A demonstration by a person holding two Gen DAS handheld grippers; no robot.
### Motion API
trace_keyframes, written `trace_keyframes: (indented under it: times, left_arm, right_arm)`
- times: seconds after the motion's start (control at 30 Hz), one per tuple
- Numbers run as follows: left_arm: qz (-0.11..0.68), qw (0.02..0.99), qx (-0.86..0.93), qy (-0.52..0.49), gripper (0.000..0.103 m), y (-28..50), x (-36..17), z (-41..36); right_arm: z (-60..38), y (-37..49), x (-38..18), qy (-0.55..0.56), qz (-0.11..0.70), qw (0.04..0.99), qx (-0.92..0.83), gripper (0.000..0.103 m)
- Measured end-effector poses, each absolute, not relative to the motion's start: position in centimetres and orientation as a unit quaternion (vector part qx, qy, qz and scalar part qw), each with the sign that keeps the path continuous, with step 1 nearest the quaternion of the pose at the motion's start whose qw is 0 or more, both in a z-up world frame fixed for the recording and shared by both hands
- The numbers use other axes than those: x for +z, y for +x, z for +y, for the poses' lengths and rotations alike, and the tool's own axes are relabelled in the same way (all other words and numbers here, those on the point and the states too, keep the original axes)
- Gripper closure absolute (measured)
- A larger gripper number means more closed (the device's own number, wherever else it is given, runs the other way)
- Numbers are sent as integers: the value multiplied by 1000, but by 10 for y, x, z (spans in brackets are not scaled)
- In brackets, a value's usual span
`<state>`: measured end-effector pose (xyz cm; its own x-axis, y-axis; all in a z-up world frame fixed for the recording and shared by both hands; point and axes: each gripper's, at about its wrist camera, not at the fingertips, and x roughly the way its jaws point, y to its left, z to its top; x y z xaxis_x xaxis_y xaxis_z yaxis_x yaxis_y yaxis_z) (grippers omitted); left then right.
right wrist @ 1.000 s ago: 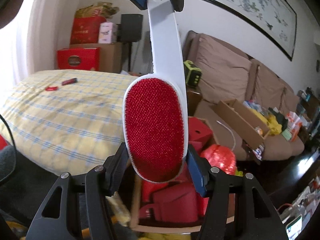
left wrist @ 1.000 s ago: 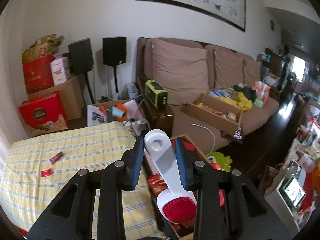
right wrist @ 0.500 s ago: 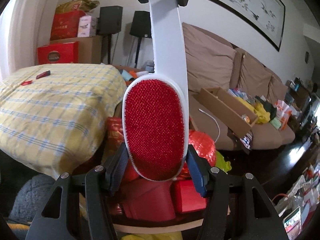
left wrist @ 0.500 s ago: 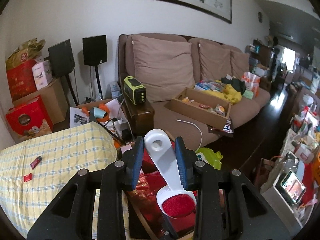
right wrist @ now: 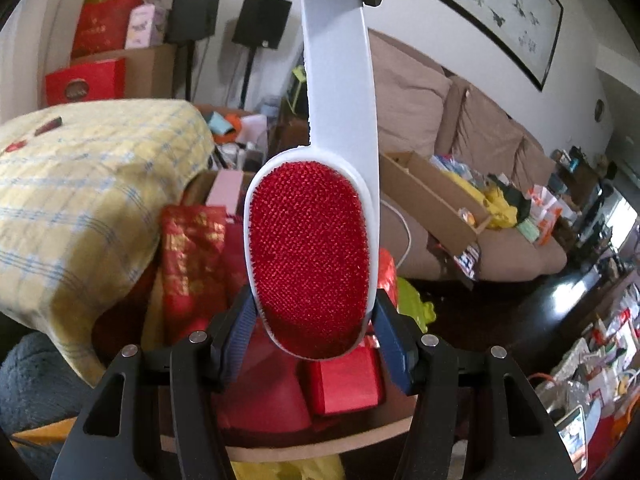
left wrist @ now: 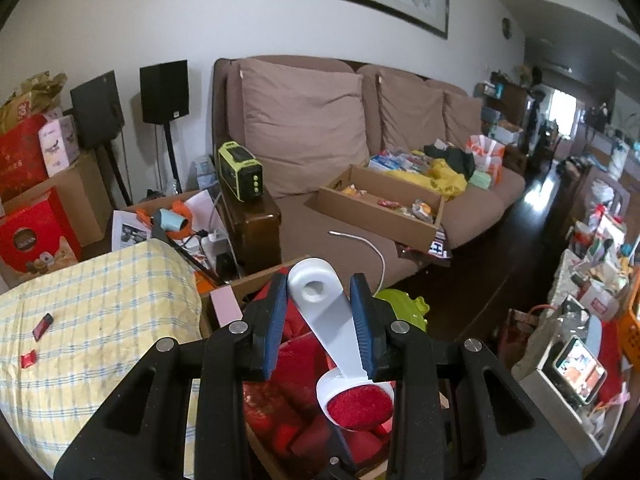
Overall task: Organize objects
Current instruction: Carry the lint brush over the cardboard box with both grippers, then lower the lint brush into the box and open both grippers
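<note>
Lint brush [right wrist: 320, 216] hangs over the cardboard box [left wrist: 240, 292] of red packages beside the yellow checked bed [left wrist: 100, 312], carried by 2 grippers: left gripper [left wrist: 320, 312] fingers clamp its handle, right gripper [right wrist: 316, 328] fingers clamp its red head. Placement remains; 2 small red items lie on the bed.

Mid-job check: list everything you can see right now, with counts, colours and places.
lint brush: one, white handle, red pad, held at both ends above the box
cardboard box: one, brown, full of red packages, beside the bed
checked blanket: one, yellow and blue, on the bed
sofa: one, brown, three cushions
cardboard tray: one, brown, on the sofa
speakers: two, black, by the wall
left gripper: black, clamps the handle
right gripper: black, clamps the head
</note>
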<state>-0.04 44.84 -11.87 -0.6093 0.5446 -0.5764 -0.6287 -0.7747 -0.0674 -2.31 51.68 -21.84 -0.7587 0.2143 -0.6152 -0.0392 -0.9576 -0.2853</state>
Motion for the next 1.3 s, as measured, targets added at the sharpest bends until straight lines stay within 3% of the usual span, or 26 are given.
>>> trace_keyframes:
  times: [0.53, 1.03, 1.07, 1.17, 1.3]
  left_arm:
    - [36, 327, 857, -397, 73, -47, -173, 448]
    - [49, 262, 835, -482, 71, -73, -230, 451]
    - [49, 255, 834, -487, 69, -74, -232, 451]
    - [47, 245, 834, -491, 47, -75, -232, 448]
    - [50, 238, 835, -494, 43, -77, -228, 443]
  right_arm:
    - [514, -38, -255, -426, -164, 66, 887, 44]
    - [515, -48, -296, -502, -202, 68, 838, 40]
    - [515, -48, -298, -502, -202, 67, 838, 40]
    - [514, -49, -300, -504, -198, 68, 838, 41]
    - [517, -48, -297, -505, -186, 73, 839, 41]
